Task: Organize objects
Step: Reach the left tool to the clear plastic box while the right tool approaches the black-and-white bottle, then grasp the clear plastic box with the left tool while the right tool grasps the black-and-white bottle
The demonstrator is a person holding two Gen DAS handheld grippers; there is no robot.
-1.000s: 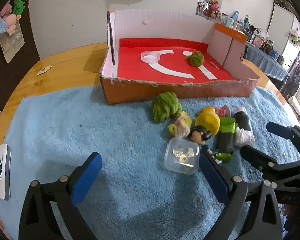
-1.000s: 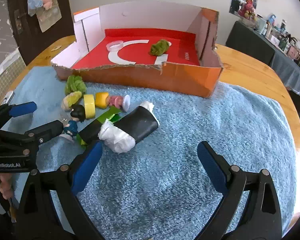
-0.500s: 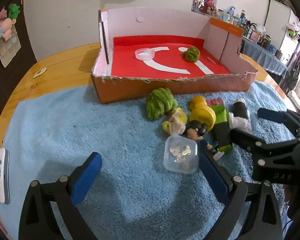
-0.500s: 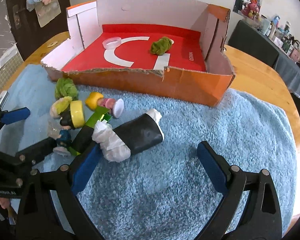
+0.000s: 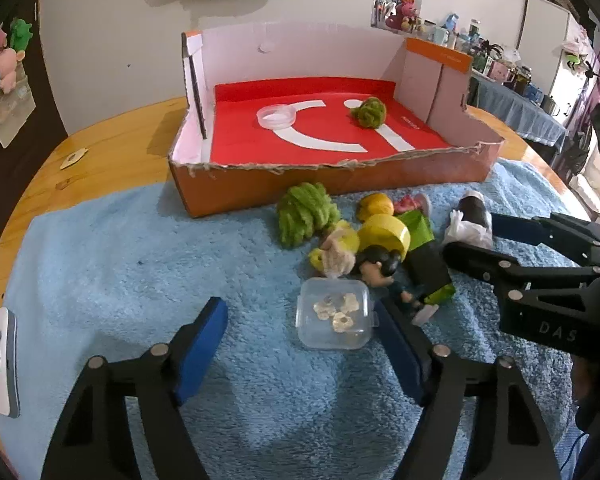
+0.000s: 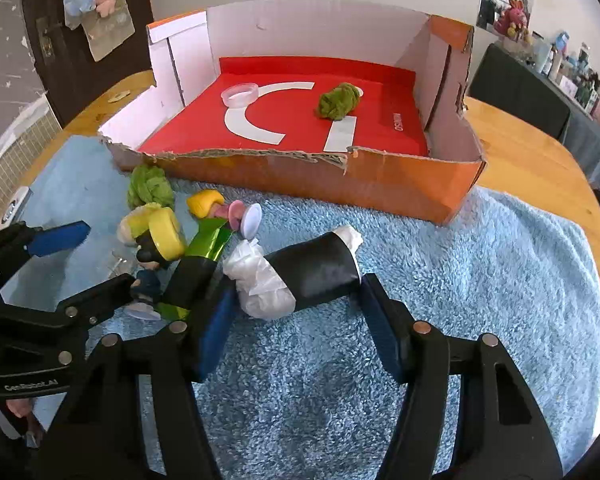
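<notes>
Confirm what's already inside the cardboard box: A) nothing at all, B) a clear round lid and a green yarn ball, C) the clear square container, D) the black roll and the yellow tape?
B: on the red floor of the cardboard box lie only a clear round lid and a green yarn ball.

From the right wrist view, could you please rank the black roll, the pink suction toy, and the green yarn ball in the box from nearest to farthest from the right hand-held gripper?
1. Black roll: between the right hand-held gripper fingers.
2. Pink suction toy: farther, left of centre.
3. Green yarn ball: in the box.
</notes>
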